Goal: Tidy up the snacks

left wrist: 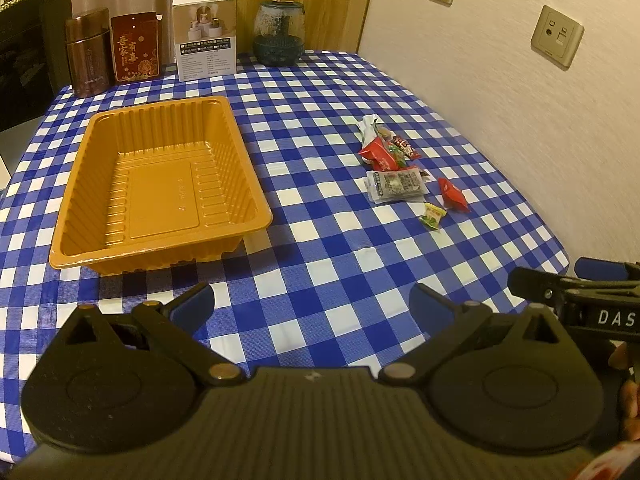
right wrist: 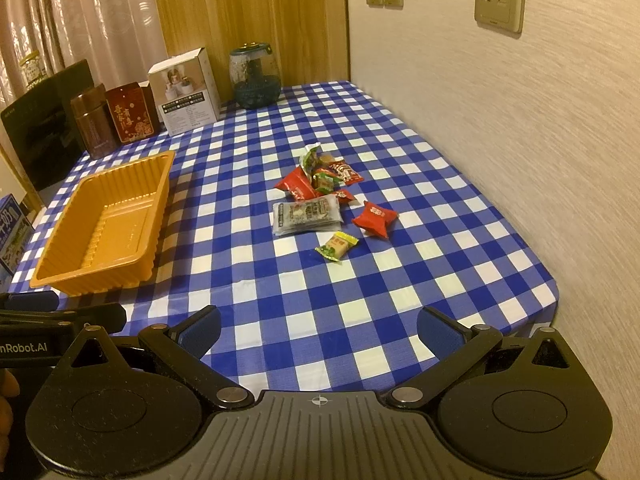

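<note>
Tray (left wrist: 160, 184): empty, ahead-left of left gripper (left wrist: 312, 304), awaiting snacks.
Snacks (right wrist: 320, 196): loose pile ahead of right gripper (right wrist: 318, 330).
Fingers: both pairs apart, empty.

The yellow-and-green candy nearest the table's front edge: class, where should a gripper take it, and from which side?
Grip the yellow-and-green candy across its blocky middle, from above. It lies flat and apart from the pile; its twisted ends are flimsy. The right hand-held gripper is open.
</note>
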